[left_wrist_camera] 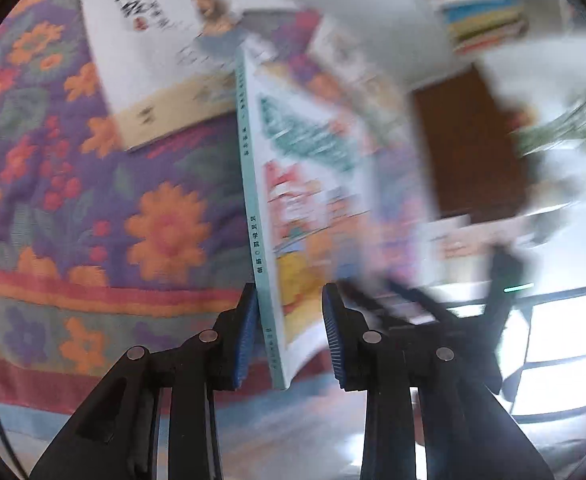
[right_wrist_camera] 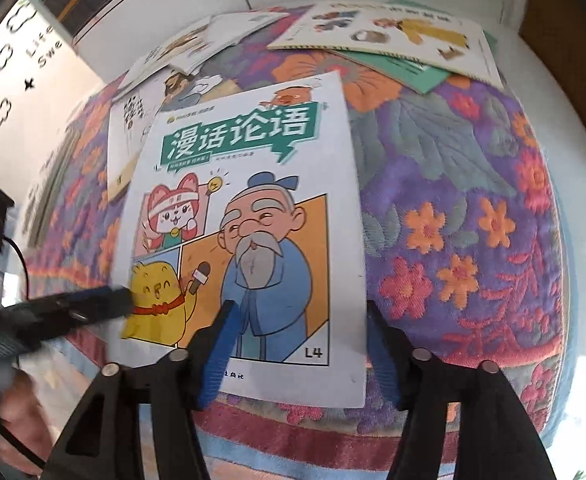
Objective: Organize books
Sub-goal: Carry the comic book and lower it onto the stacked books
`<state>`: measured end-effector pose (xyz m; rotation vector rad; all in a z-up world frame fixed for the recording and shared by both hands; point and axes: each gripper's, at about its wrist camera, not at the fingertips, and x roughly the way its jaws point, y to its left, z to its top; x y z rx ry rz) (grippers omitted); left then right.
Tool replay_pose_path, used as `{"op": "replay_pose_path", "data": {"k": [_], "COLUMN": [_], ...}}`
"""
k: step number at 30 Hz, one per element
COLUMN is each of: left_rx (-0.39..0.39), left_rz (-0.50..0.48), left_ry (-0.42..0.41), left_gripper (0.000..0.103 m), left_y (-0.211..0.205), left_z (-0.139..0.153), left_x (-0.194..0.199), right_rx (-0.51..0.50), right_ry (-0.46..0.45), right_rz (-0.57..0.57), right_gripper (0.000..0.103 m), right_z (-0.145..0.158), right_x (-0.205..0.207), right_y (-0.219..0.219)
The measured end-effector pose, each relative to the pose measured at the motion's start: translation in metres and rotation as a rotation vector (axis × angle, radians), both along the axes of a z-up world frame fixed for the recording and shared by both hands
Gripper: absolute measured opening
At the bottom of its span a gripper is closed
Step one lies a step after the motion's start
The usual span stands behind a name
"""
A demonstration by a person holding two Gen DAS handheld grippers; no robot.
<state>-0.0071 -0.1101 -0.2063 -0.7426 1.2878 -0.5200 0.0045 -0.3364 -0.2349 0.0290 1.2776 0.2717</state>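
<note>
A thin comic book with a green title banner and an old bearded man on its cover (right_wrist_camera: 249,216) is held up above the flowered cloth. In the left wrist view I see it edge-on, its teal spine (left_wrist_camera: 259,240) between the jaws of my left gripper (left_wrist_camera: 289,336); the left pad touches the spine, the right pad stands apart from the cover. In the right wrist view the left gripper (right_wrist_camera: 93,304) reaches the book's left edge. My right gripper (right_wrist_camera: 297,344) is open, its jaws spread at the book's lower edge, one in front of the cover, one at its right side.
The flowered purple and orange cloth (right_wrist_camera: 473,208) covers the surface. More books lie on it: a white one with brush lettering (left_wrist_camera: 153,60), a stack with a teal book at the back right (right_wrist_camera: 397,40), others at the back left (right_wrist_camera: 197,48). A bookshelf (left_wrist_camera: 481,12) stands beyond.
</note>
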Motion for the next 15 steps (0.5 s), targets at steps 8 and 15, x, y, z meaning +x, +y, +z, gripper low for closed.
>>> {"op": "replay_pose_path", "data": {"k": [8,15], "left_rx": [0.191,-0.113], "left_rz": [-0.062,0.045], "left_ry": [-0.098,0.017], "left_gripper": [0.028,0.028], "left_y": [-0.035,0.01], "left_z": [0.019,-0.002], "left_x": [0.006,0.004], "right_rx": [0.14,0.295], "right_ry": [0.04,0.079], "right_rz": [-0.081,-0.175], "right_gripper": [0.065,0.065], "right_z": [0.002,0.001], "right_x": [0.002,0.001], "right_y": [-0.025,-0.056]}}
